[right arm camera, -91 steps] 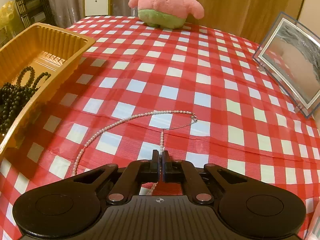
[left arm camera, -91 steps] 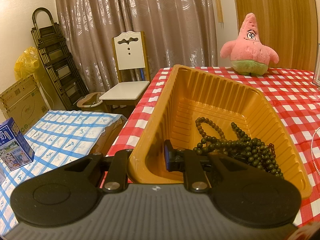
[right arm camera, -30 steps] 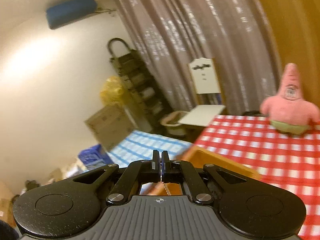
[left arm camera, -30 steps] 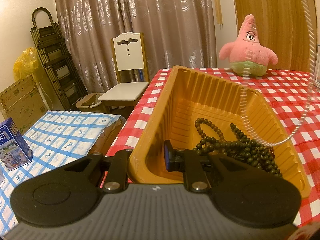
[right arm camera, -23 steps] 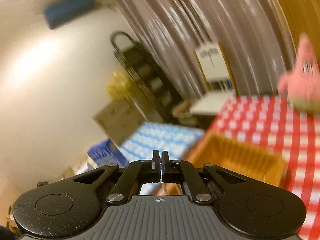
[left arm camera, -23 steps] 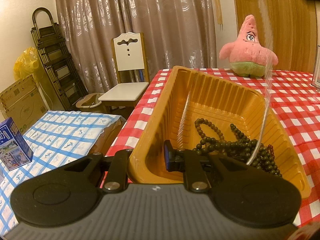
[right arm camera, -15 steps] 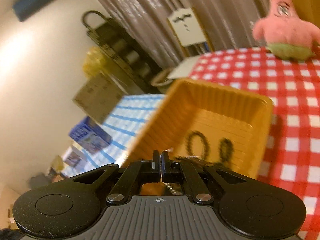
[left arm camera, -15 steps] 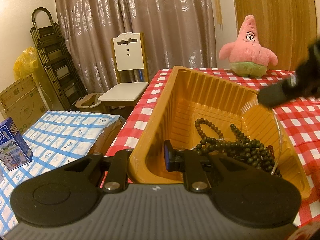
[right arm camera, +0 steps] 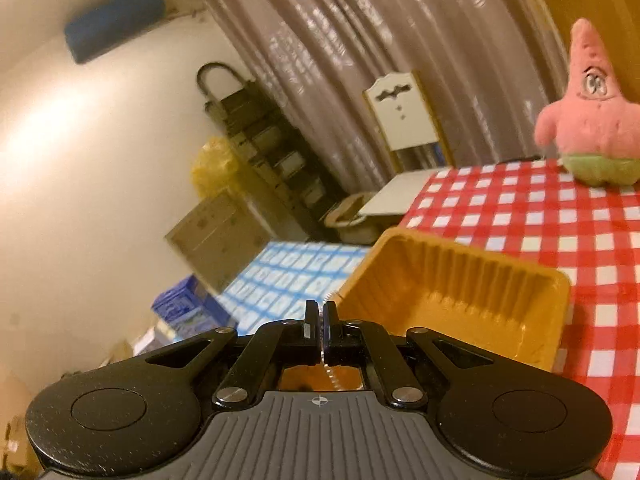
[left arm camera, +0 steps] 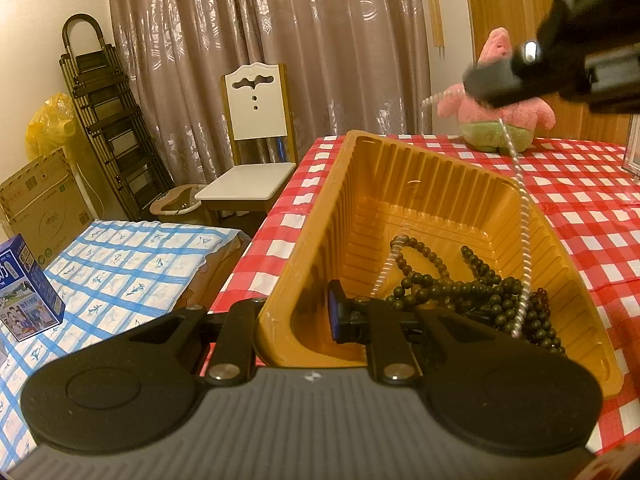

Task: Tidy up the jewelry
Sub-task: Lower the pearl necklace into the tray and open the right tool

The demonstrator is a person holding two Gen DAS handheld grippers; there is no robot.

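An orange plastic tray (left arm camera: 400, 184) stands on the red checked tablecloth (left arm camera: 592, 216) and holds dark bead strings (left arm camera: 460, 284). My left gripper (left arm camera: 296, 316) is shut on the tray's near wall, one finger inside and one outside. My right gripper (right arm camera: 321, 328) is shut on a white pearl necklace (left arm camera: 525, 232) and hangs above the tray; it shows at the upper right of the left wrist view (left arm camera: 496, 80). The necklace hangs in two strands down into the tray onto the dark beads. The tray (right arm camera: 460, 288) lies below in the right wrist view.
A pink starfish plush (left arm camera: 500, 120) sits at the table's far edge. A white chair (left arm camera: 252, 148) stands beyond the table. A blue checked cloth (left arm camera: 120, 272) with a blue carton (left arm camera: 24, 288) lies to the left. A folded rack (left arm camera: 108, 132) and cardboard box (left arm camera: 40, 200) stand by the wall.
My right gripper has carried the pearl necklace from the tablecloth up and over the tray; in the last half second it rose, and the strands now hang into the tray. The left gripper has stayed put.
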